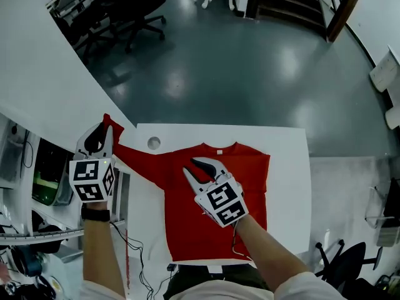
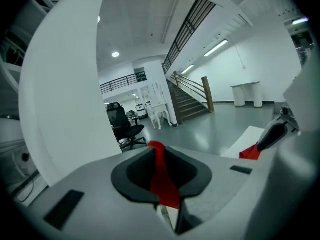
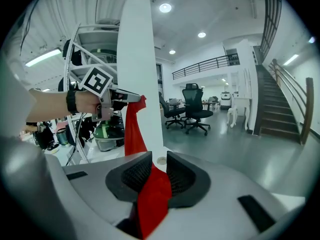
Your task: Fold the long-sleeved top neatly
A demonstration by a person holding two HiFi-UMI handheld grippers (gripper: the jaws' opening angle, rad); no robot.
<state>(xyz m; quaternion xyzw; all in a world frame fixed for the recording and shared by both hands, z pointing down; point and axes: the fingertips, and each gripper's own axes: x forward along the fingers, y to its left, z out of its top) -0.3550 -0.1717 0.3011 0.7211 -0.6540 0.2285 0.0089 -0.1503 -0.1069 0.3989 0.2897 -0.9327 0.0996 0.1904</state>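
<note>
A red long-sleeved top [image 1: 215,211] lies body-flat on the white table [image 1: 287,167], collar at the far side. Its left sleeve [image 1: 140,158] stretches up and out past the table's left edge. My left gripper [image 1: 103,131] is shut on the sleeve's cuff, raised above the table's far left corner. In the left gripper view the red cuff [image 2: 164,176] runs between the dark pads. My right gripper [image 1: 189,165] is shut on the cloth near the left shoulder. The right gripper view shows the red cloth [image 3: 152,196] pinched between its pads, and the sleeve [image 3: 132,129] hanging from the left gripper [image 3: 117,98].
A round cable hole [image 1: 154,143] sits near the table's far left corner. Shelving with cables [image 1: 37,180] stands to the left of the table. Black office chairs [image 1: 128,11] and a staircase [image 1: 294,2] lie beyond on the grey floor.
</note>
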